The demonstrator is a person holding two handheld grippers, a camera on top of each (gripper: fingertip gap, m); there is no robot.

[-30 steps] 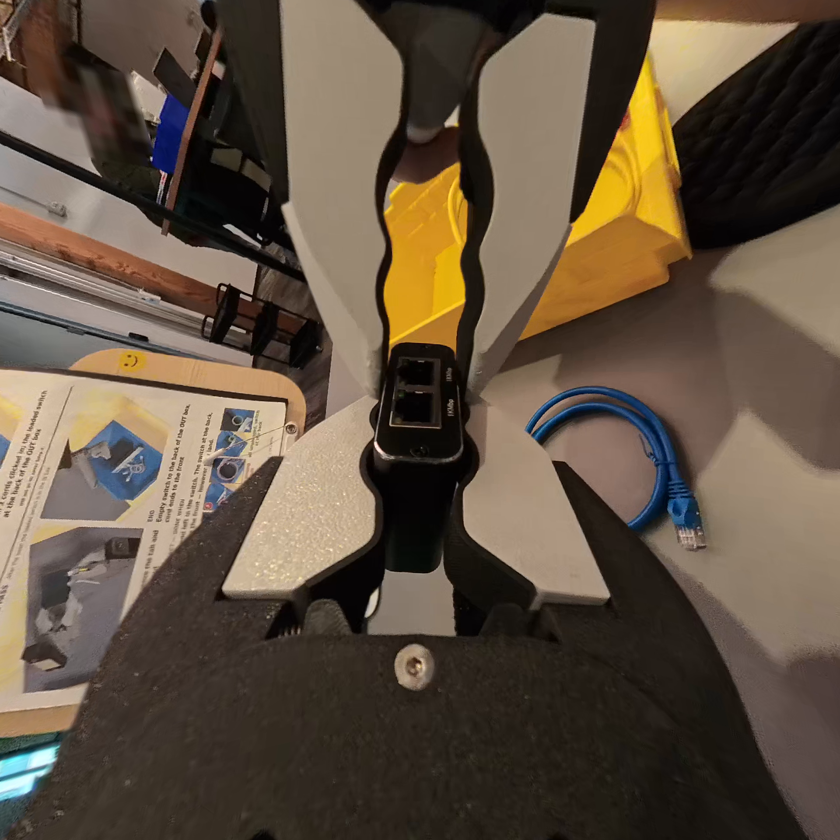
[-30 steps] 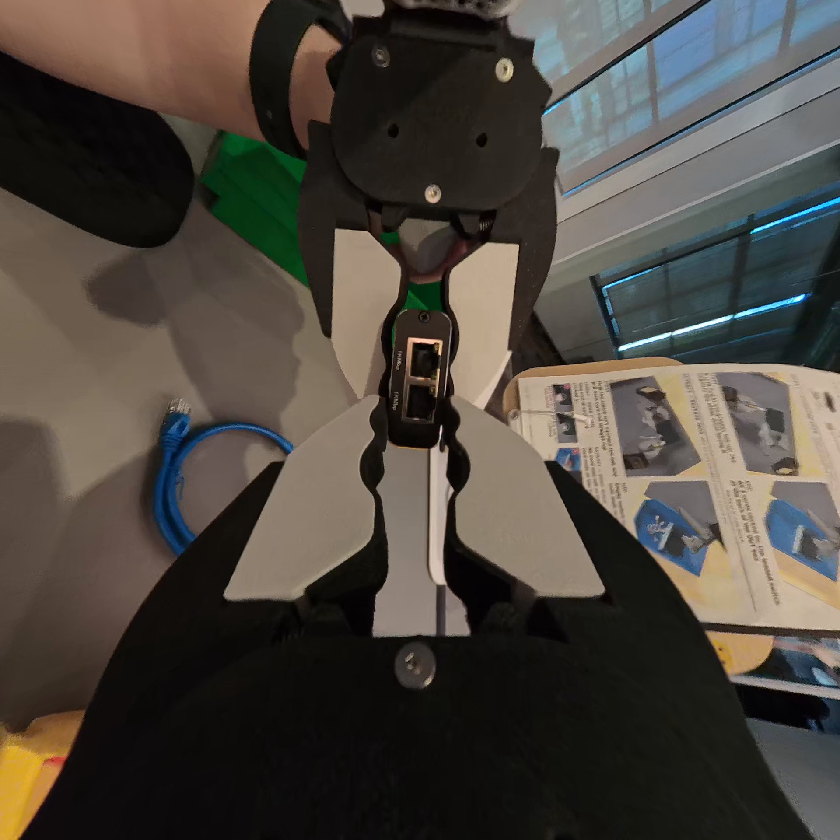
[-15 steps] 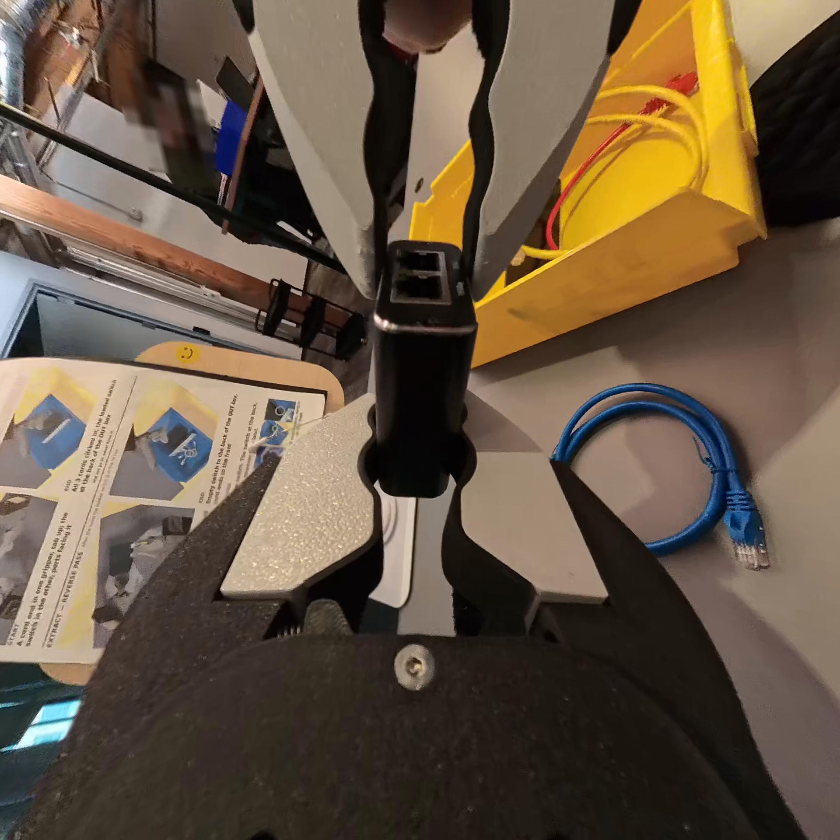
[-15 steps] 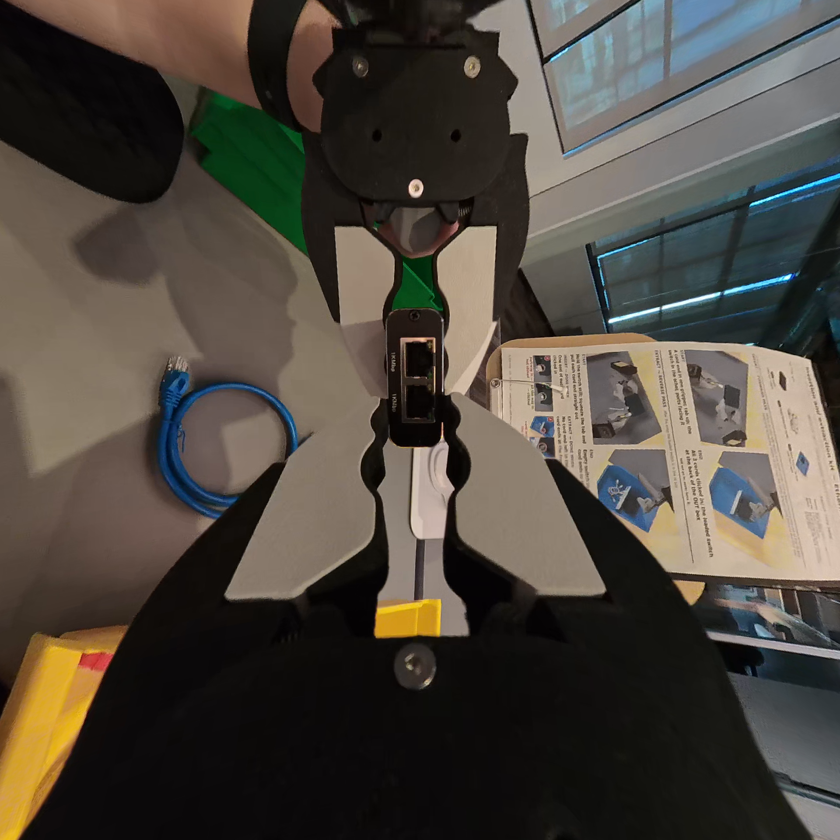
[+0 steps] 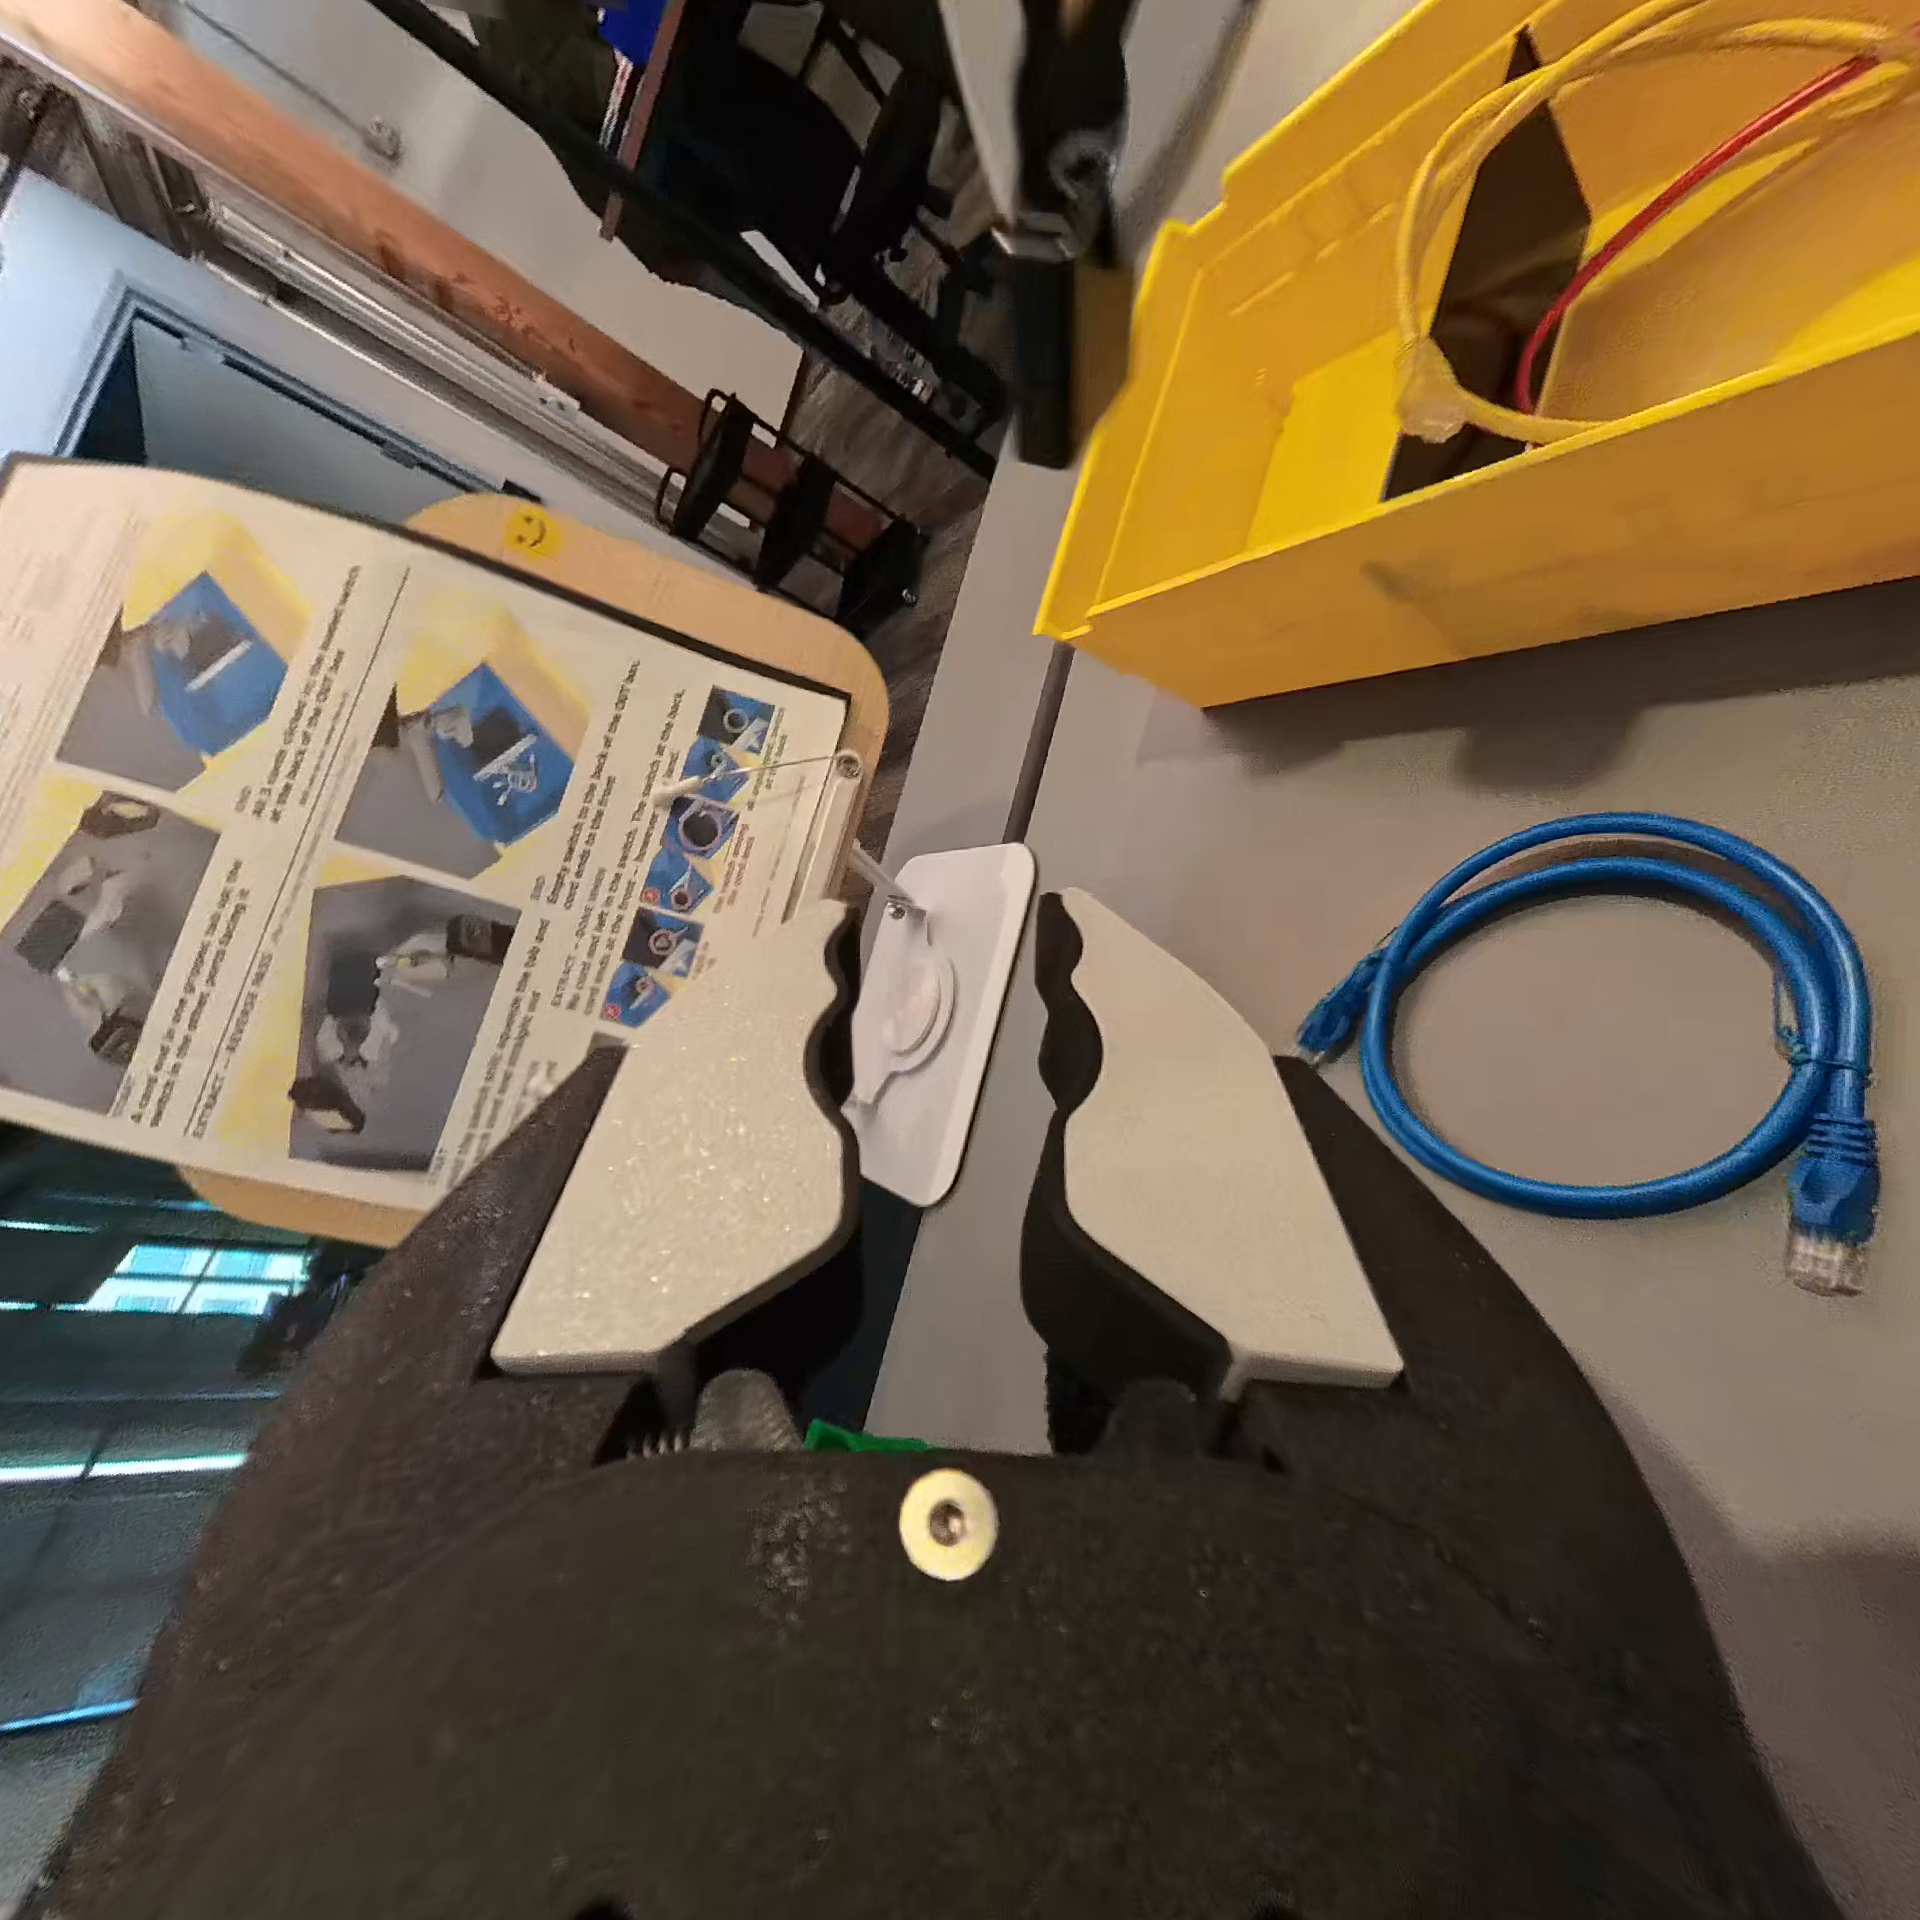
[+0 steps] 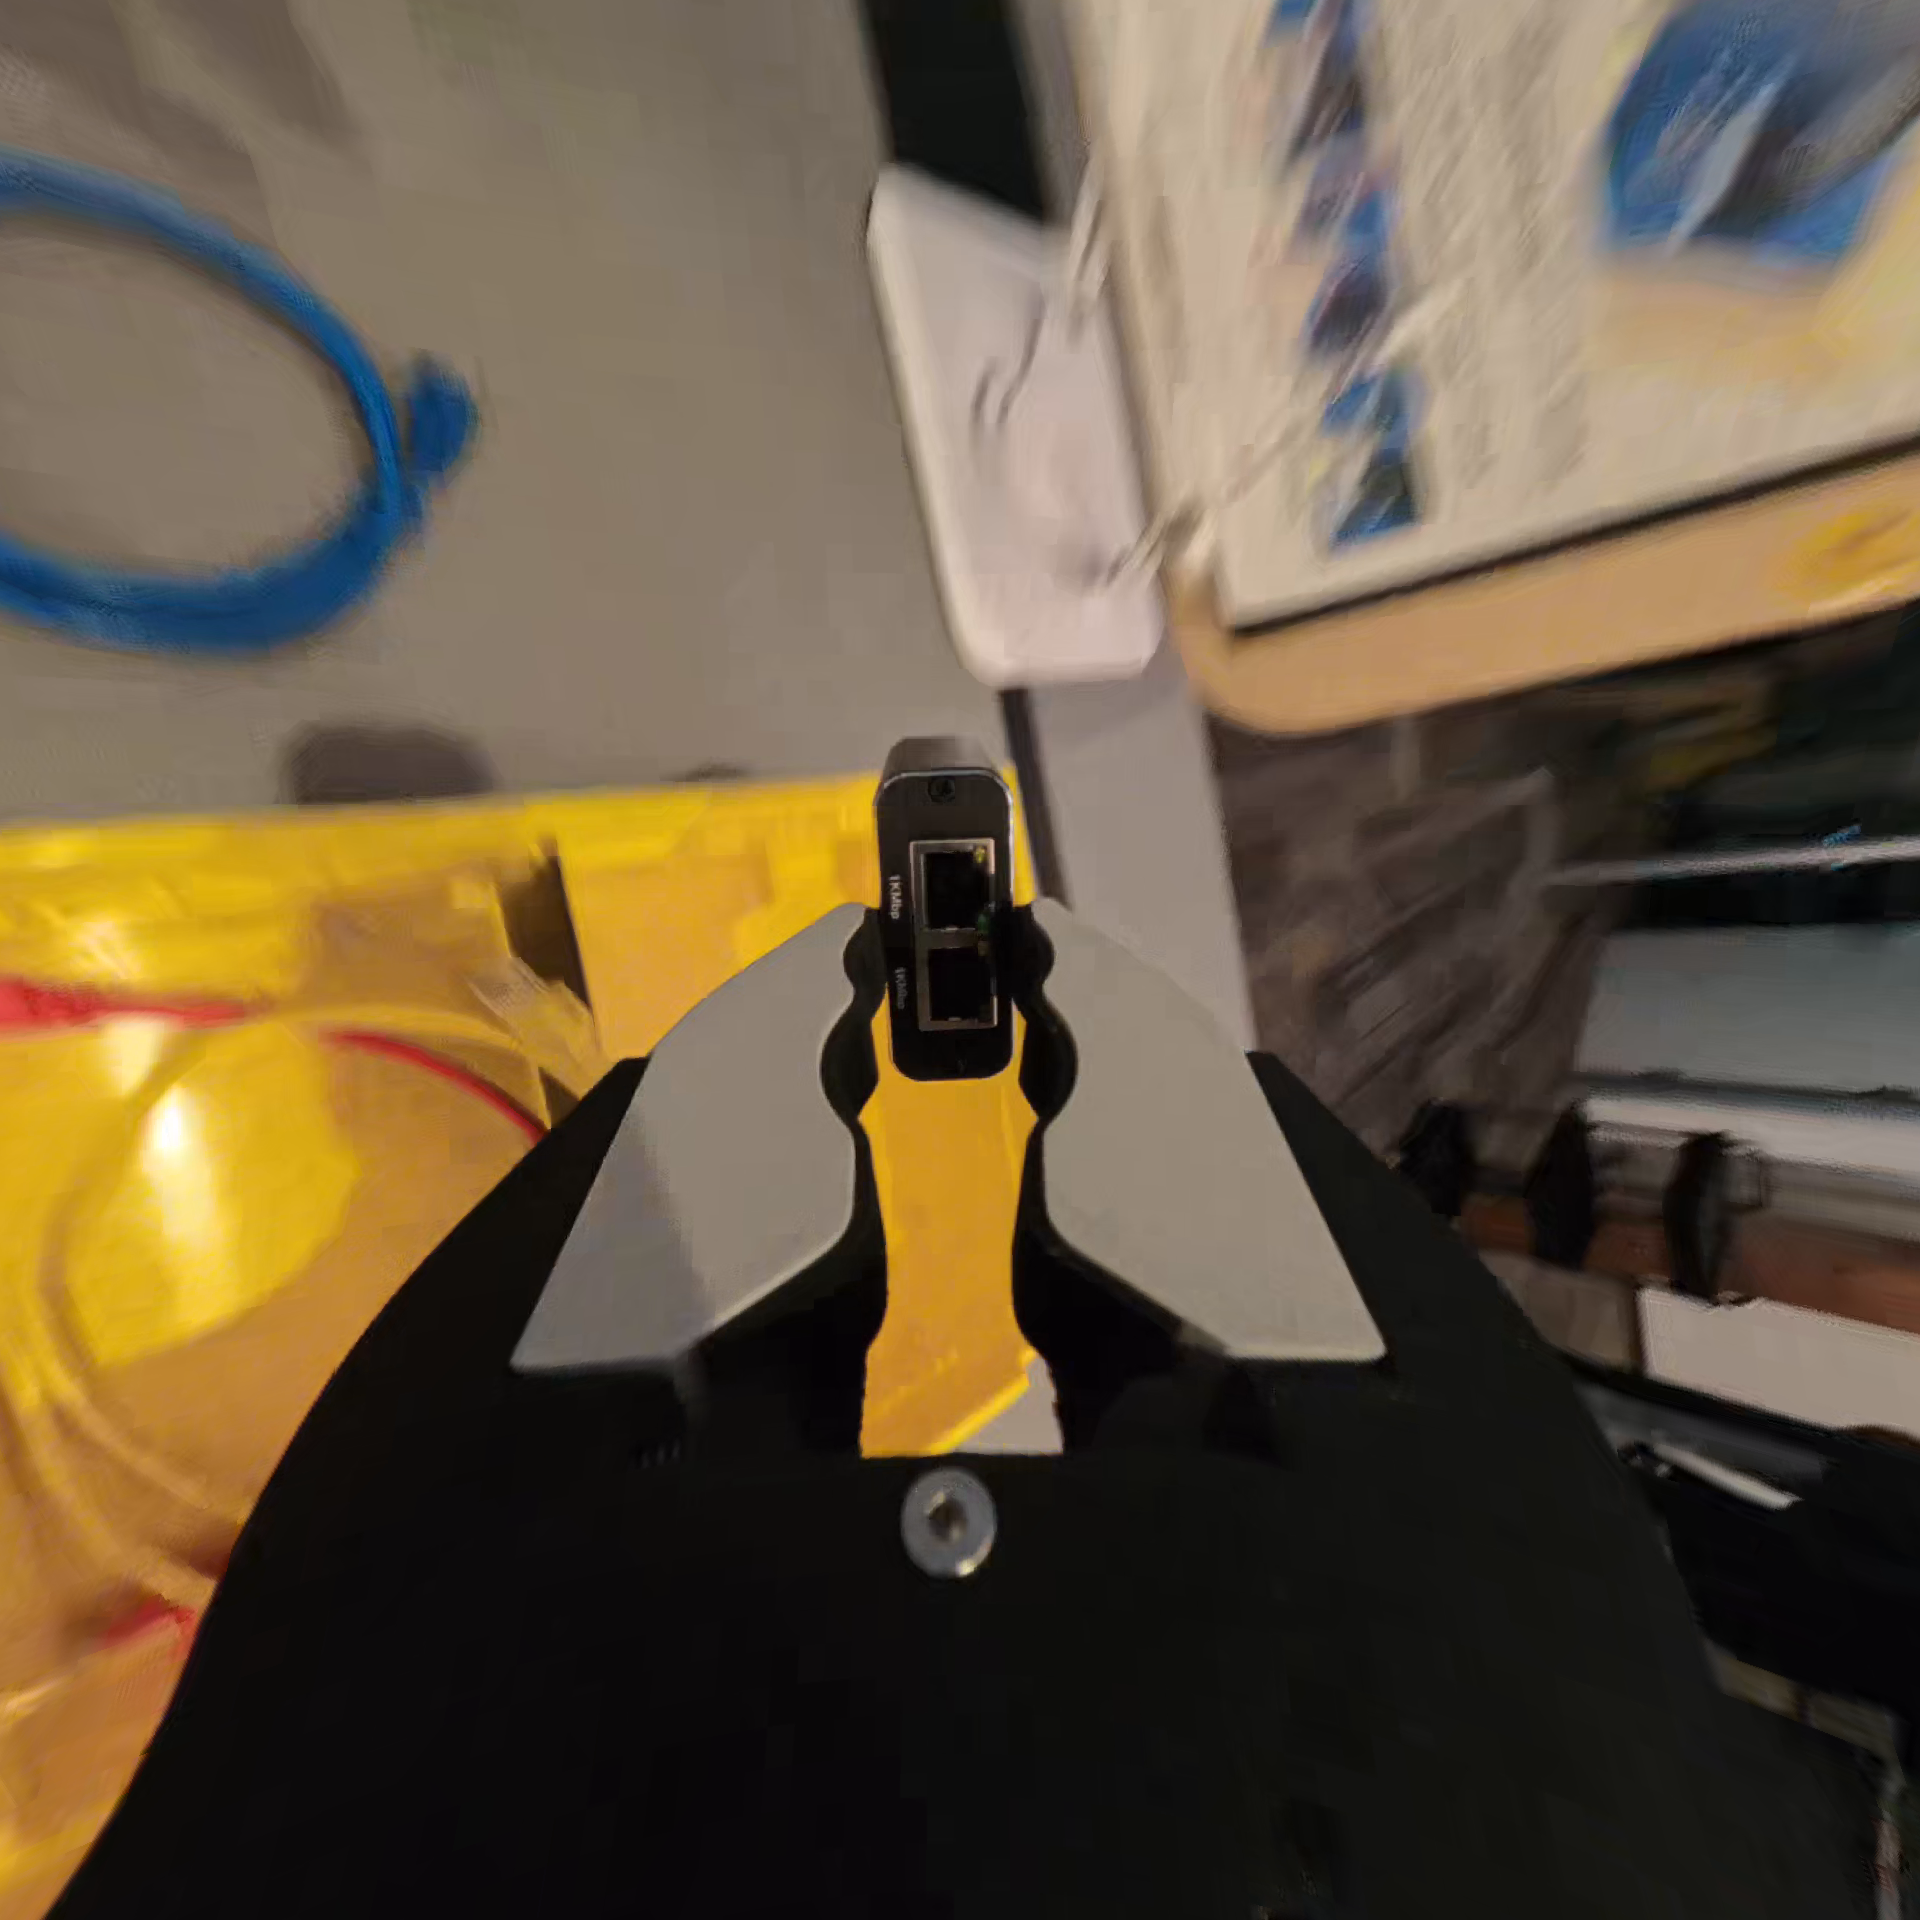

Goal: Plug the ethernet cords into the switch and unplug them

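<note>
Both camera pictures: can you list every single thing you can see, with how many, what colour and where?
Switch: one, black, two empty ports facing the camera, held between the right gripper's fingers.
Blue cord: one, coiled on the grey table, unplugged.
Yellow bin: one, at the table's far side.
Yellow cord: one, in the bin.
Red cord: one, in the bin.
Instruction sheet: one, white with pictures, on a wooden board beside the table.
White plate: one, at the table's edge.
Left gripper: grey fingers apart, nothing between them.
Right gripper: grey fingers pressed on the switch.
</note>
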